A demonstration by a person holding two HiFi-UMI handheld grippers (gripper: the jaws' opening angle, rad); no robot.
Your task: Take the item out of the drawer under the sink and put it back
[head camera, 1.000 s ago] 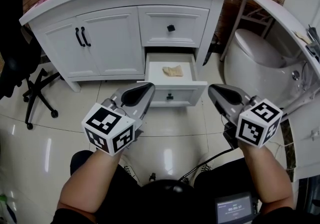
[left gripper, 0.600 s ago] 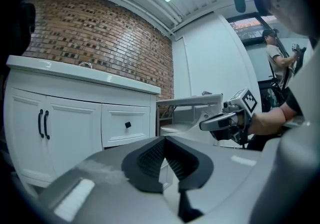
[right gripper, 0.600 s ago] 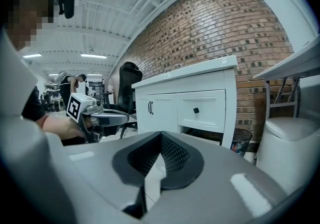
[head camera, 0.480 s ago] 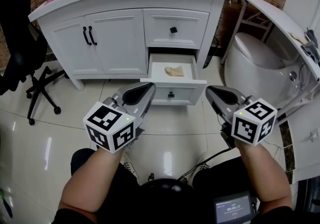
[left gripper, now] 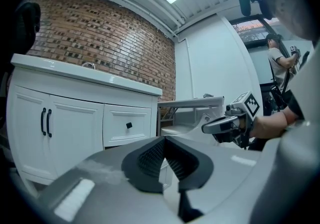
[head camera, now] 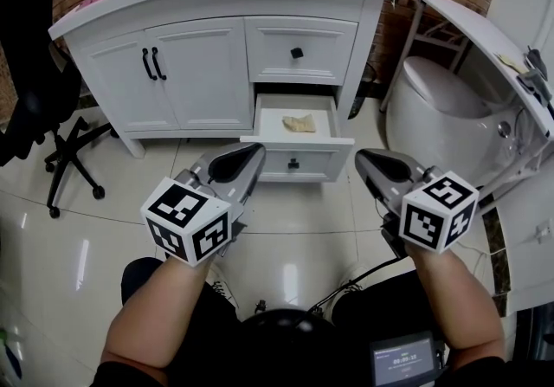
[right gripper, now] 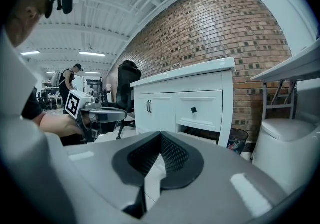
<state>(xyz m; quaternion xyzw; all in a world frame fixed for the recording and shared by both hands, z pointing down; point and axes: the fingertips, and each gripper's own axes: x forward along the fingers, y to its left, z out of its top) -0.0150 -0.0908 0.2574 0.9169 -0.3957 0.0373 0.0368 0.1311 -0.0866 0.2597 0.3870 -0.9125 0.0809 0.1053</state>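
The lower drawer point(head camera: 297, 157) of the white sink cabinet point(head camera: 216, 48) stands pulled open. A crumpled tan item point(head camera: 299, 123) lies inside on the drawer's floor. My left gripper point(head camera: 254, 151) hovers shut and empty just left of the drawer front, over the tiles. Just right of the drawer front, my right gripper point(head camera: 363, 158) is likewise shut and empty. In the left gripper view the left gripper point(left gripper: 164, 139) points at the cabinet, its pads meeting. The right gripper point(right gripper: 160, 134) shows the same in its own view. Neither touches the drawer.
A shut upper drawer with a black knob point(head camera: 297, 52) sits above the open one, and double doors with black handles point(head camera: 151, 63) are to its left. A black office chair point(head camera: 39, 91) stands at the left, a white toilet point(head camera: 441, 104) at the right, and a waste bin point(right gripper: 239, 140) beside the cabinet.
Both grippers stay shut in front of the open drawer. The right gripper has drifted slightly left; the head view has shifted a little.
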